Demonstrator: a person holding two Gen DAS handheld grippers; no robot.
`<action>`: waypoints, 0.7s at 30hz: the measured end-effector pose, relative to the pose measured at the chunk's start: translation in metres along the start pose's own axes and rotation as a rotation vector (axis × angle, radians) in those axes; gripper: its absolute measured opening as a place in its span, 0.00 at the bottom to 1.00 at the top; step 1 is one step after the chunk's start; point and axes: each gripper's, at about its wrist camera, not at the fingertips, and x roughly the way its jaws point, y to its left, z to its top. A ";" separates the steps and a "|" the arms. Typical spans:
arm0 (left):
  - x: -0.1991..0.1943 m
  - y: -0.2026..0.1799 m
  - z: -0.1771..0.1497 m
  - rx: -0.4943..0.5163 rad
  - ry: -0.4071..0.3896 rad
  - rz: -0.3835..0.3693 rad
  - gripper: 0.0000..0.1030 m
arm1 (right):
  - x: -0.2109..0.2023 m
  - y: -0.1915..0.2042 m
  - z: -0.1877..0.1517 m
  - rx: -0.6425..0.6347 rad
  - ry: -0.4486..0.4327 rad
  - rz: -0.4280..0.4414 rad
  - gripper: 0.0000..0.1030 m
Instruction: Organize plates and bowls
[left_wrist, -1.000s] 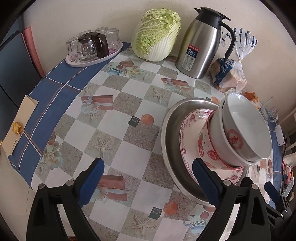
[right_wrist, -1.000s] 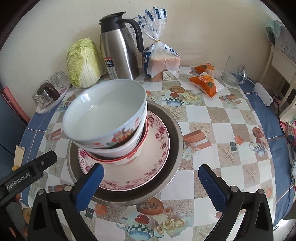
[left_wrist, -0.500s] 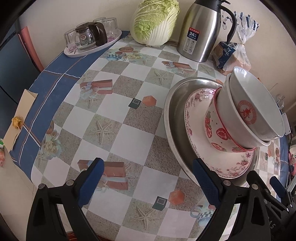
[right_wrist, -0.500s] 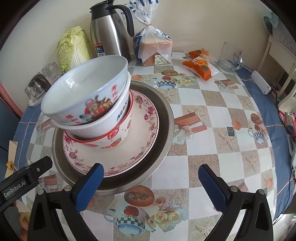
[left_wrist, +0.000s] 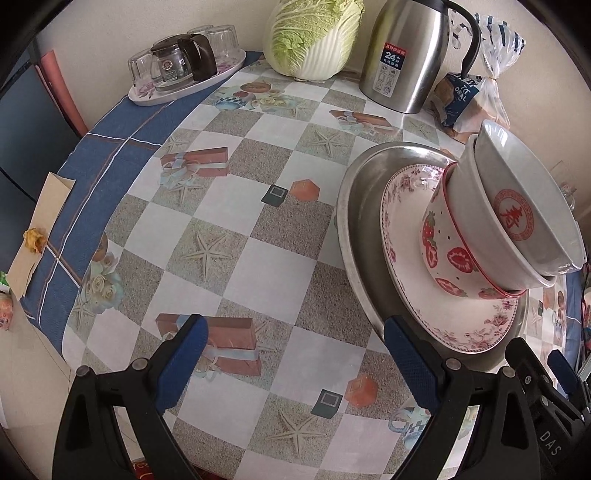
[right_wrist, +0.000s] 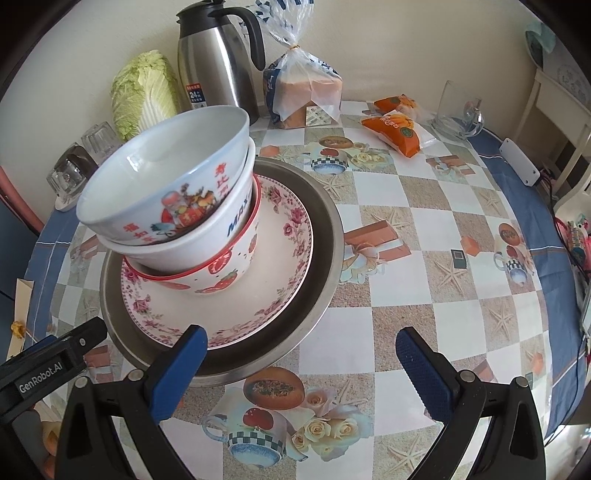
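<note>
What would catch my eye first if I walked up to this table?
Most likely the leaning stack of three bowls, nested on a flowered plate in a steel pan at the table's near left. Behind it, by the wall, stand a steel jug, a cabbage and bagged bread. The two grippers' blue jaws gape open at the bottom of each view.

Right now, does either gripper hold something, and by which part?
Nothing is held. The left gripper and the right gripper are both open, near the metal tray.
</note>
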 end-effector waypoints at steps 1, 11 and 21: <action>0.000 0.000 0.000 0.002 0.002 0.000 0.93 | 0.000 0.000 0.000 0.000 0.000 0.000 1.00; -0.001 -0.002 0.002 0.018 -0.011 0.006 0.93 | 0.004 -0.001 0.001 -0.002 0.011 -0.006 1.00; 0.001 -0.003 0.003 0.026 -0.010 0.012 0.93 | 0.005 0.000 0.001 -0.007 0.012 -0.006 1.00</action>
